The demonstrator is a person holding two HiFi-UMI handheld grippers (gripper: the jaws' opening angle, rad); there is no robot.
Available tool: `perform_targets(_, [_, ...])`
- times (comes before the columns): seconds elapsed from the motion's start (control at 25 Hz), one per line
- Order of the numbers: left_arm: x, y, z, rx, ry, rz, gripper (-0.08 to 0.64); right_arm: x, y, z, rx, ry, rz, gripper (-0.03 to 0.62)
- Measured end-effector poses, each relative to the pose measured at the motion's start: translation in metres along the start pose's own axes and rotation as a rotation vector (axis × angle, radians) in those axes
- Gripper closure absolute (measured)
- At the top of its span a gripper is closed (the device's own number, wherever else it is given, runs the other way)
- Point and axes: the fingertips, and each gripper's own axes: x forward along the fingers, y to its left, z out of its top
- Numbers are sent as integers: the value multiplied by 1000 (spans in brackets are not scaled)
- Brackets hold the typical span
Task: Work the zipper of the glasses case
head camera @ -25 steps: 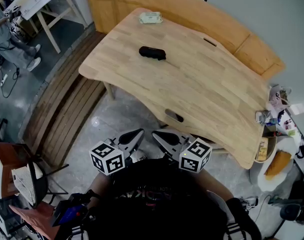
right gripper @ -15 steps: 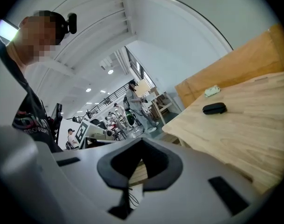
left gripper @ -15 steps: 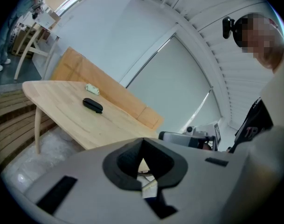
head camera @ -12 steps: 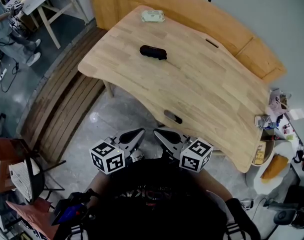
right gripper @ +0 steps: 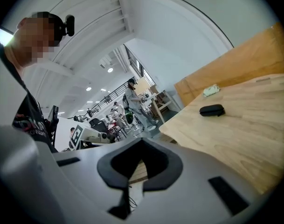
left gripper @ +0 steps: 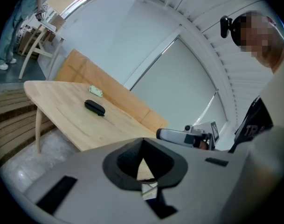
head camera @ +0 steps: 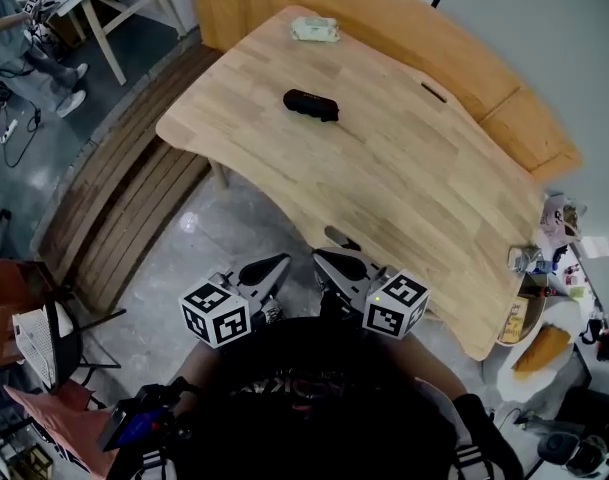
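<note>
Both grippers have edged forward toward the wooden table [head camera: 404,188] over the last second, so its near edge now sits just ahead of the right gripper [head camera: 321,258]; the left gripper [head camera: 282,261] hangs just beside the right one, short of the table and over the floor. Each pair of jaws is pressed fully together with nothing between them; the black glasses case [head camera: 310,104] lies well ahead of both, untouched on the tabletop; a pale packet [head camera: 315,30] lies further beyond it.
</note>
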Motion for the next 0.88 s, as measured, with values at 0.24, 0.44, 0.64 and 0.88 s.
perform_targets(0.24, [13,3,10,-14,-31,34,549,3,-19,12,1,33,26,578])
perform_targets(0.44, [24,7,18,-24,-45,68,549,7,-37,24,-3,50,44,578])
perform_targets(0.64, [32,11,23,-12,-41,114,549,10,-69,37,-15,50,29,578])
perform_targets(0.88, [36,19,31,-15,-51,182,549,17,-117,59,-62,46,-7,578])
